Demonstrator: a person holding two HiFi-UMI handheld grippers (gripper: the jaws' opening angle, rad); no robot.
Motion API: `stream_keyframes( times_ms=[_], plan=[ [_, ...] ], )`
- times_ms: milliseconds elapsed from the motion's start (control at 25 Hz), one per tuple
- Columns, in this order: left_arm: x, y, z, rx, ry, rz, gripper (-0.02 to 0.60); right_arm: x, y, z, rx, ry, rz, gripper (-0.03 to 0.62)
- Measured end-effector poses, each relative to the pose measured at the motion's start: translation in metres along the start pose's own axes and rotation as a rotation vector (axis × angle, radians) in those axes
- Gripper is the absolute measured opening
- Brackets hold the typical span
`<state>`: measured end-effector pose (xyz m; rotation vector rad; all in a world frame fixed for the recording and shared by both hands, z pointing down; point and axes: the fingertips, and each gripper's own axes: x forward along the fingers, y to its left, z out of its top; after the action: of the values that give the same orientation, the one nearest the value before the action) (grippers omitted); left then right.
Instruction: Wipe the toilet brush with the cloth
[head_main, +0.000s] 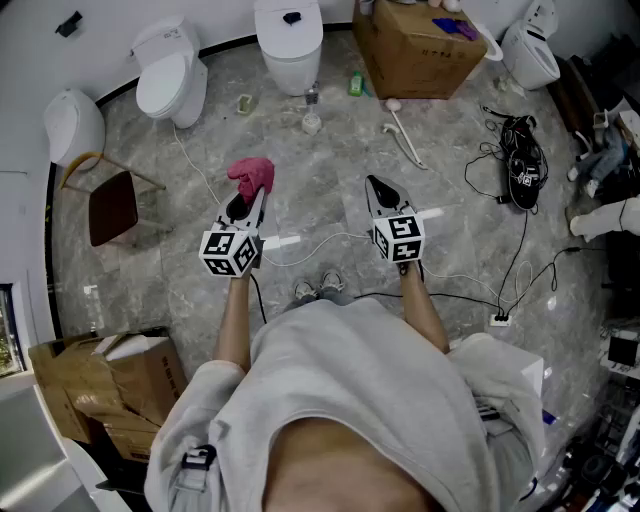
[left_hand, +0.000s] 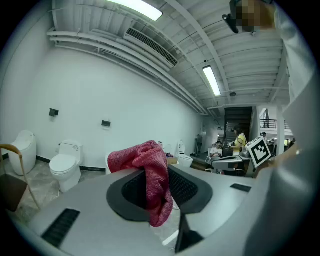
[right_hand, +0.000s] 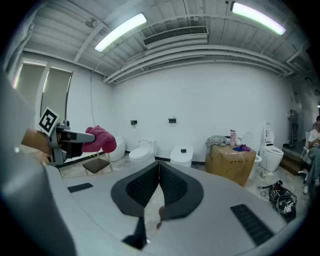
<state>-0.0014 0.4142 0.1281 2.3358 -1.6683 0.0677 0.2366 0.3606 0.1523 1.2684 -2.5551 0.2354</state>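
A pink-red cloth (head_main: 252, 175) hangs from the tip of my left gripper (head_main: 245, 205), which is shut on it. In the left gripper view the cloth (left_hand: 150, 175) drapes between the dark pads of that gripper (left_hand: 159, 187). My right gripper (head_main: 378, 187) is held level beside it, its jaws pressed together with nothing between them (right_hand: 159, 182). From the right gripper view the cloth (right_hand: 100, 139) shows off to the left. The white toilet brush (head_main: 404, 138) lies on the grey floor beyond the right gripper, well apart from both.
Toilets (head_main: 170, 75) (head_main: 290, 45) line the far wall, with a cardboard box (head_main: 415, 50) to their right. Small bottles (head_main: 312, 120) stand on the floor. A chair (head_main: 112, 205) is at left, tangled cables (head_main: 520, 160) at right, another box (head_main: 110, 380) near left.
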Motion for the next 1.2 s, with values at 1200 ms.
stream_keyframes(
  times_ms=[1200],
  plan=[
    [0.047,-0.007,-0.015,-0.016,0.027,-0.003,0.103,0.03,-0.024,-0.011,-0.013,0.028,0.04,0.032]
  ],
)
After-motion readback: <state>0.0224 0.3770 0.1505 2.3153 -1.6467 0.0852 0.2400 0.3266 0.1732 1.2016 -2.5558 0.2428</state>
